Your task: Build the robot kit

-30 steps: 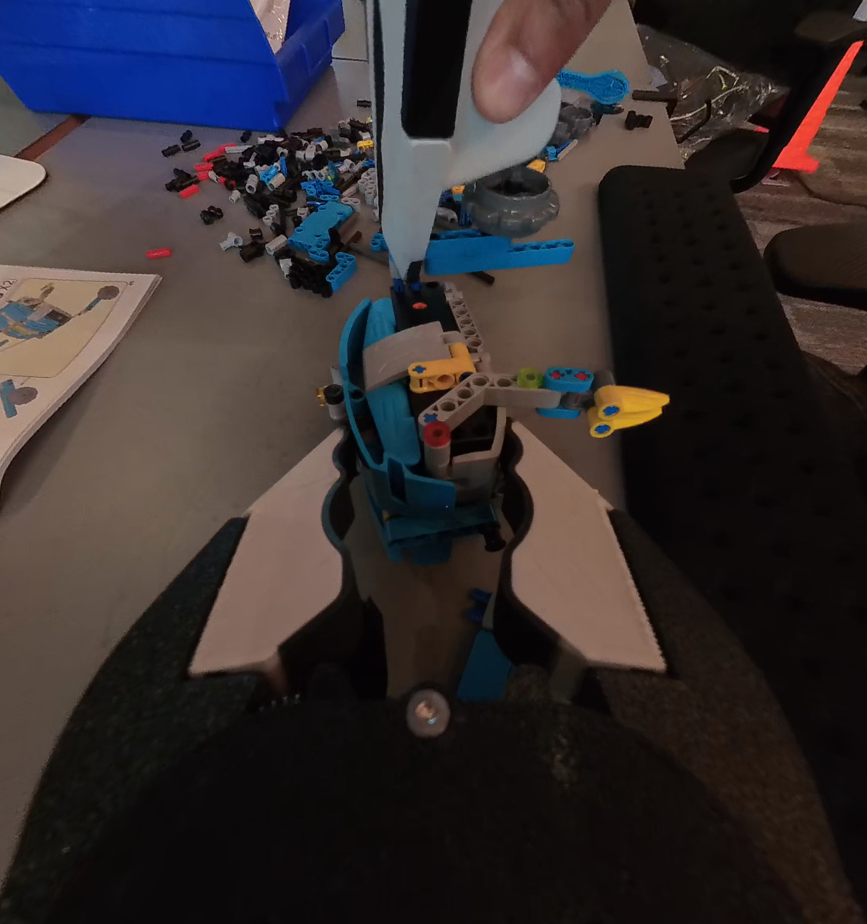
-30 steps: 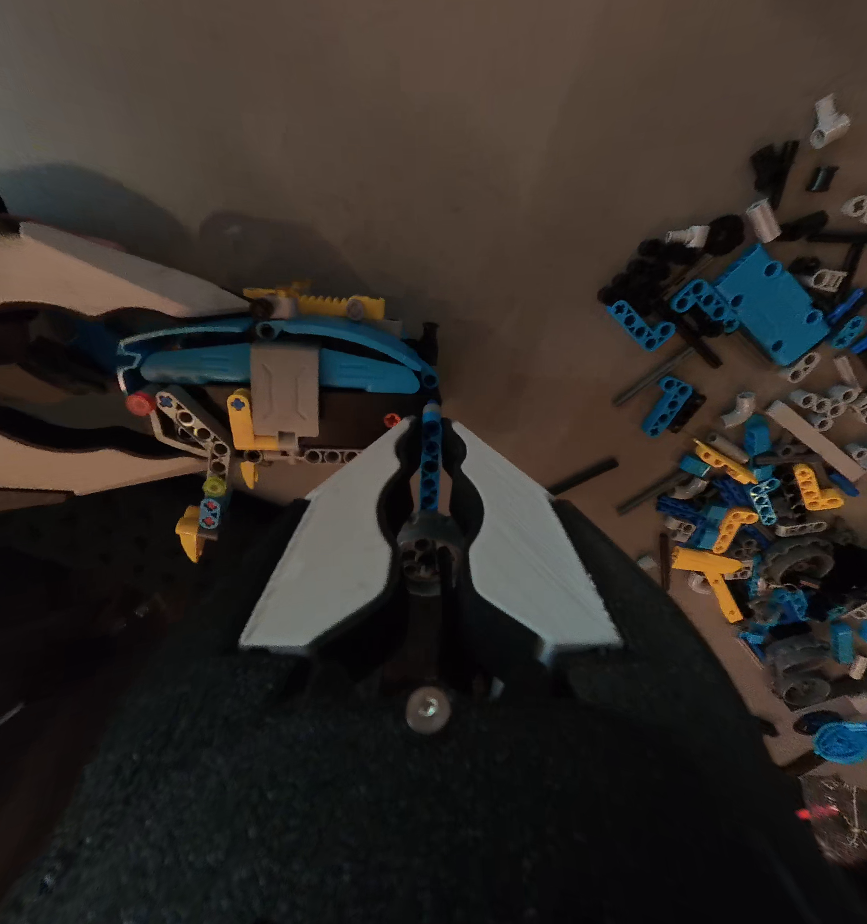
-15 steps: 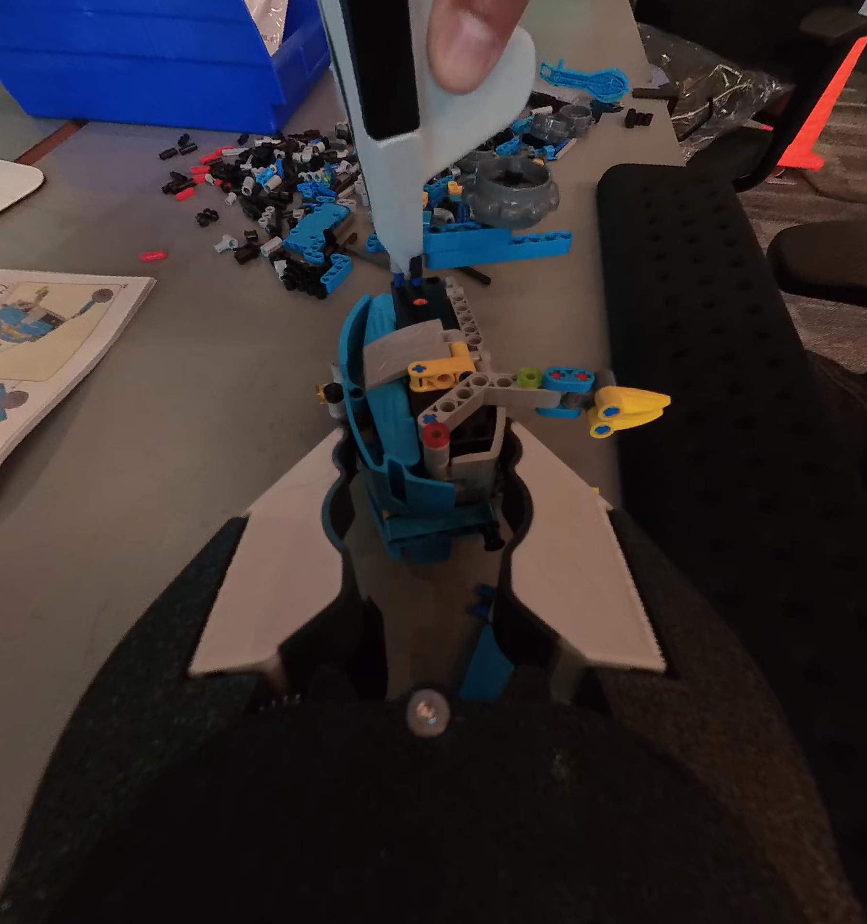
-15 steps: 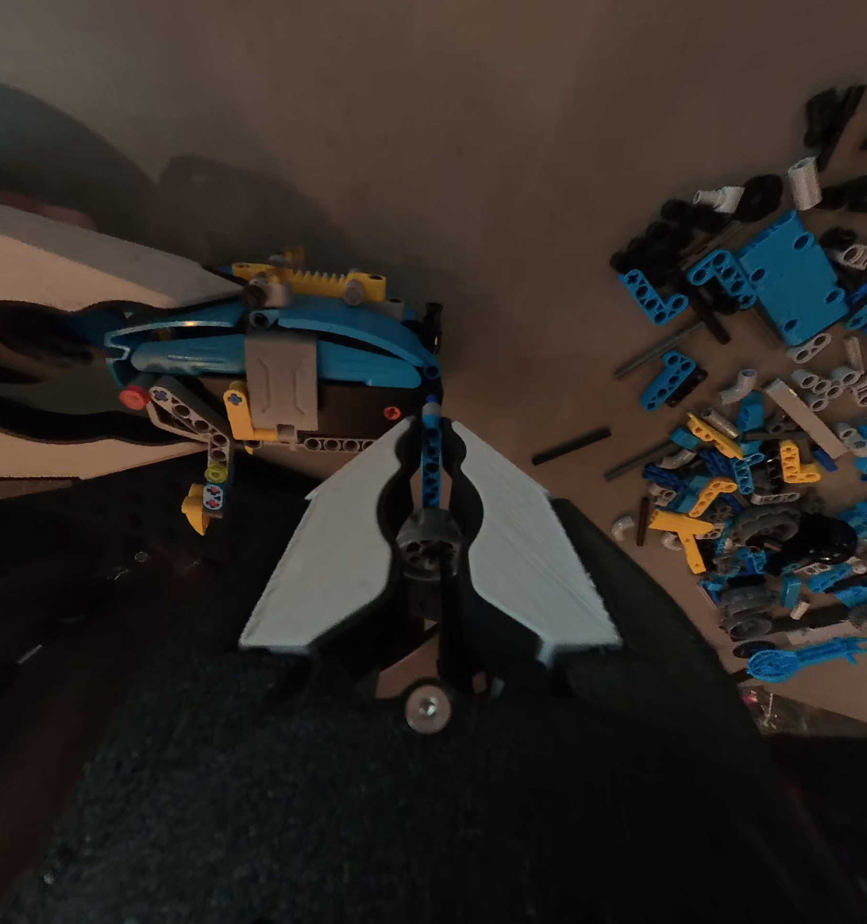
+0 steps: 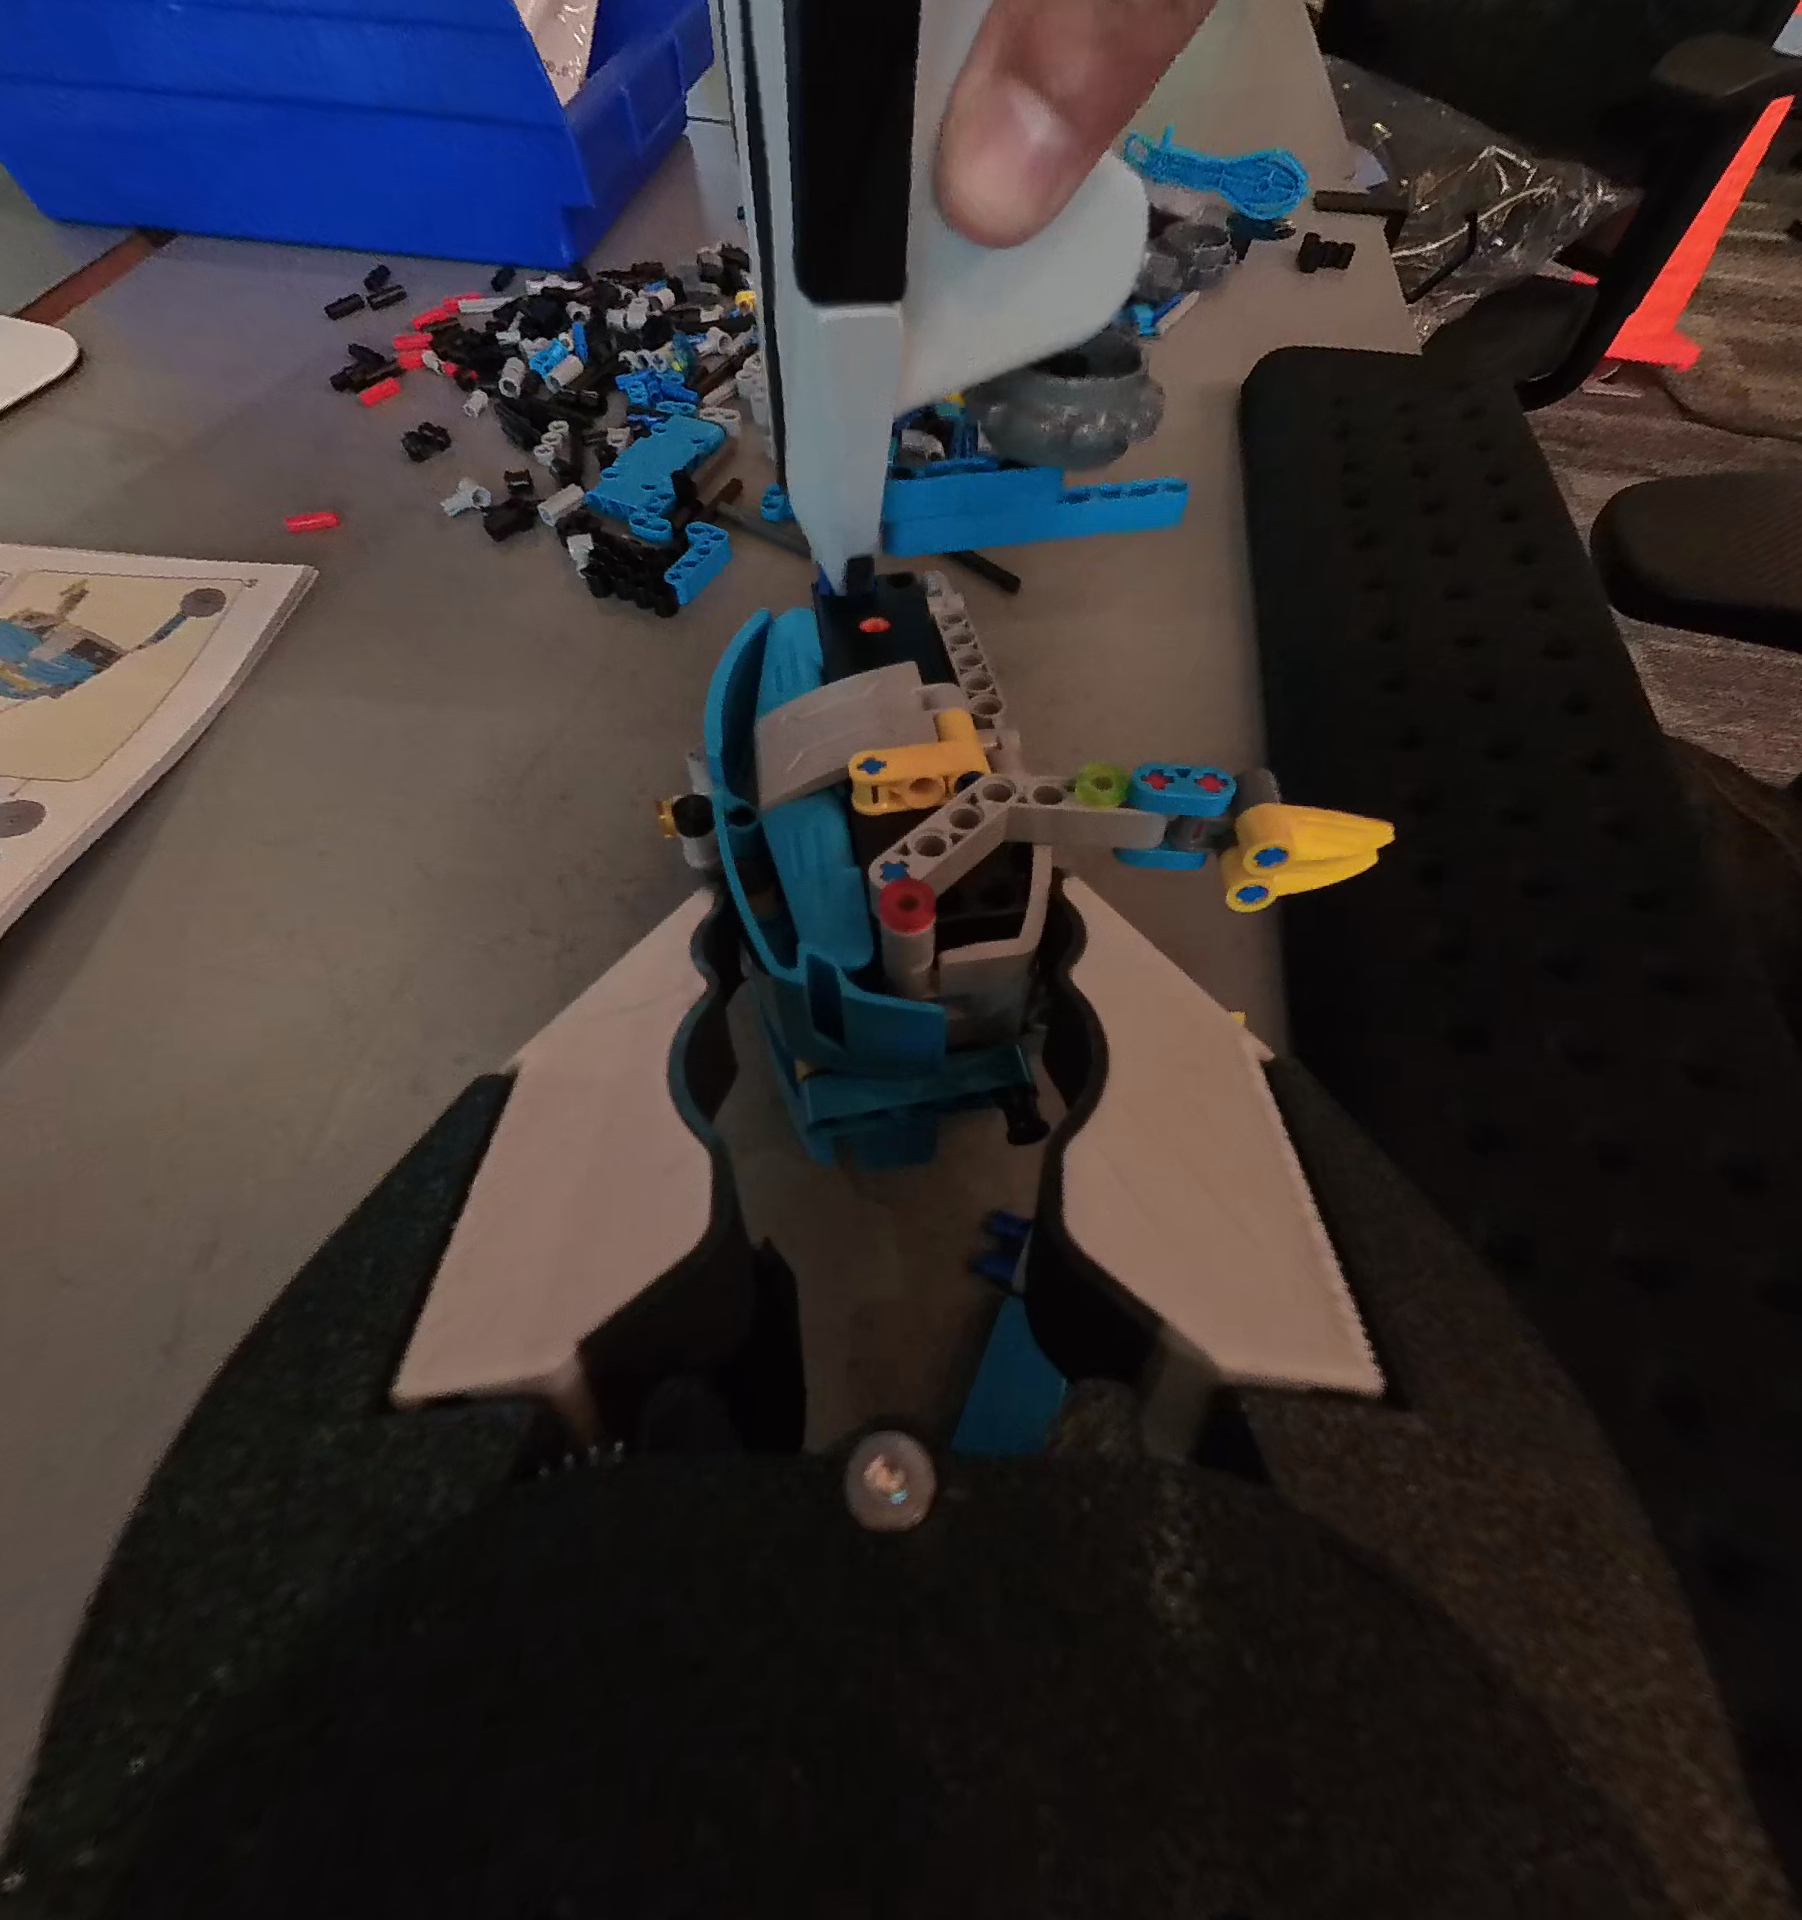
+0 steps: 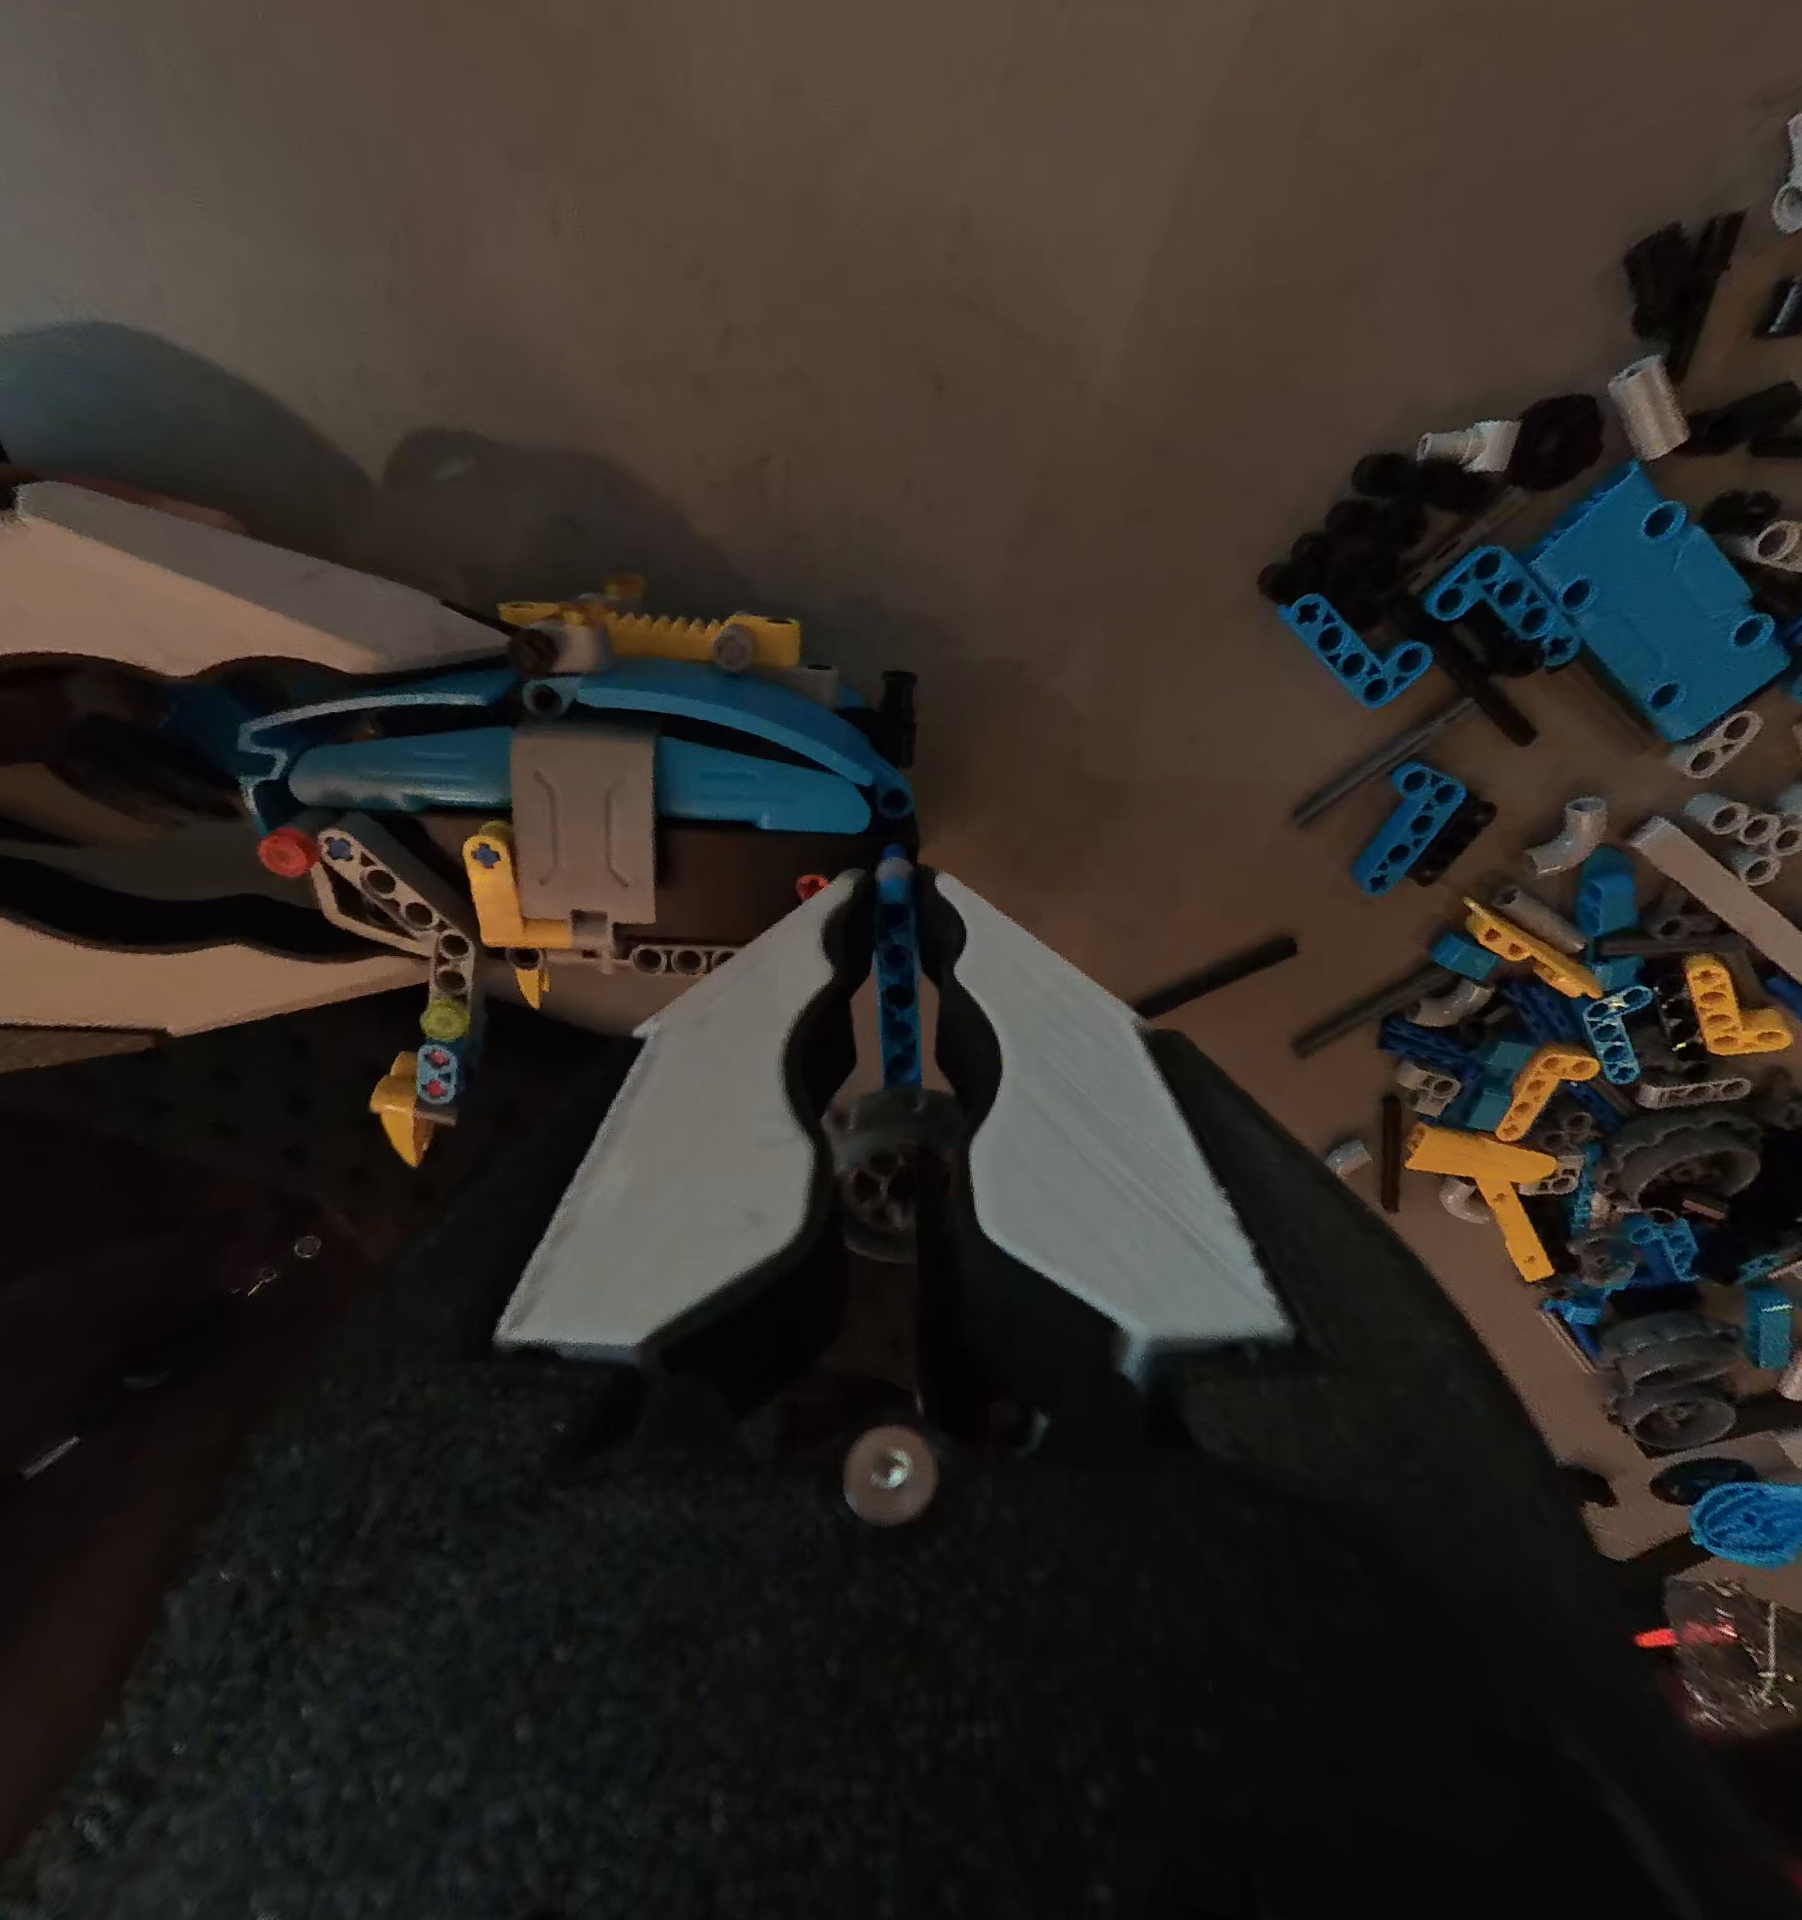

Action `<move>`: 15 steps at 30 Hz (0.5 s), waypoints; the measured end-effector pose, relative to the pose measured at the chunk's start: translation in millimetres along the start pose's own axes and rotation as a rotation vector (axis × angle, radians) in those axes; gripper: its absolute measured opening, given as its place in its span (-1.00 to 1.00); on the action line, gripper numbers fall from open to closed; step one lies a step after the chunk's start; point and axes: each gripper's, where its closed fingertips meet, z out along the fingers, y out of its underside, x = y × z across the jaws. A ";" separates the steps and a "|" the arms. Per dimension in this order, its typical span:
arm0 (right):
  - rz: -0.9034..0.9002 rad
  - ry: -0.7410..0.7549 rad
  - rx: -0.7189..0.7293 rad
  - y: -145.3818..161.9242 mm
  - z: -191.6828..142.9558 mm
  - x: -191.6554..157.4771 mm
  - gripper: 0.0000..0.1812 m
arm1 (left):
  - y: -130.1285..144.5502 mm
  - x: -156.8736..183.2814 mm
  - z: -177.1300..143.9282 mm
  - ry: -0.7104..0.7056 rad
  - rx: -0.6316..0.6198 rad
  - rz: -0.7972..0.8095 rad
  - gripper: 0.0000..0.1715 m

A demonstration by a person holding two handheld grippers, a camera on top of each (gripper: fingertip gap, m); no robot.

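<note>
Blue-and-grey brick model (image 5: 866, 883) above the grey table (image 5: 357, 883), clamped by the left gripper (image 5: 881, 935); the right gripper (image 6: 897, 894), closed on a blue beam (image 6: 897, 987), meets the model's far end. Loose parts pile (image 6: 1624, 935) beyond; instruction booklet (image 5: 66, 717) left.

Office-style workroom set up for model building. A plain grey surface (image 5: 253, 883) carries a loose heap of small plastic construction pieces (image 5: 585, 405) at 11 o'clock, a blue storage bin (image 5: 284, 114) beyond it at 10 o'clock, and an open instruction booklet (image 5: 66, 707) at 9 o'clock. Black mesh office chairs (image 5: 1562, 831) stand along the surface edge from 1 to 3 o'clock, over carpeted floor (image 5: 1770, 343).
</note>
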 end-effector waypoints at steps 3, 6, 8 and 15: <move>-0.024 0.015 0.038 -2.9 -0.4 -0.5 -0.92 | 0.6 -0.4 0.0 0.002 -0.003 -0.008 -0.33; -0.006 -0.032 0.085 -3.0 -2.5 -3.4 -0.91 | 0.8 0.0 0.2 0.002 -0.005 -0.010 -0.33; -0.011 -0.066 0.134 -4.0 -10.4 -5.4 -0.85 | 1.1 0.1 0.2 0.004 -0.006 -0.013 -0.33; -0.171 0.002 0.447 7.2 -57.6 22.6 -0.87 | 2.1 0.7 -0.3 0.014 -0.011 -0.021 -0.33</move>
